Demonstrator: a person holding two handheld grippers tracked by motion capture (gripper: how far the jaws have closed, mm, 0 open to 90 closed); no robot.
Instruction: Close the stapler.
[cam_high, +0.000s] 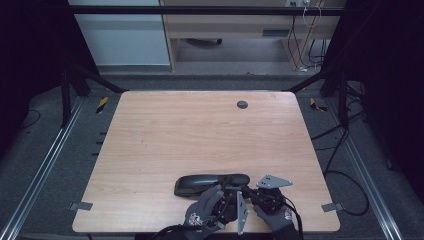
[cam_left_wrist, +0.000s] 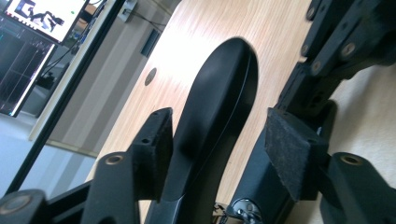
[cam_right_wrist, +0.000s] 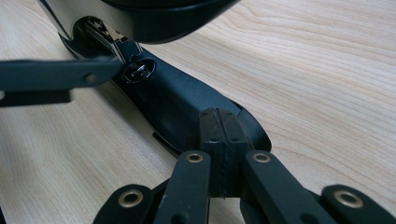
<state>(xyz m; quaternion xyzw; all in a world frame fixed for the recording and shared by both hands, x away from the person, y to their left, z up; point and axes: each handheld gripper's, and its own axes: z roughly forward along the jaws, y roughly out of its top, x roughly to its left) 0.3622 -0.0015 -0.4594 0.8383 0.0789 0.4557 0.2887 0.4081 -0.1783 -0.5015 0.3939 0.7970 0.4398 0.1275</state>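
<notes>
On the table (cam_high: 150, 150), the left hand-held gripper (cam_left_wrist: 219, 149) stands apart around a black case (cam_left_wrist: 210, 116), perhaps touching one pad; the right hand-held gripper (cam_right_wrist: 219, 126) is together.

No readable text, label, brand or number anywhere; glove (cam_high: 200, 214) logo and monitor (cam_left_wrist: 42, 18) content too blurred.

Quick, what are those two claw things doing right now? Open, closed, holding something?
Left gripper: open, jaws either side of the black stapler, one pad clear of it.
Right gripper: shut, pads together, pressing down on the stapler's base.
</notes>
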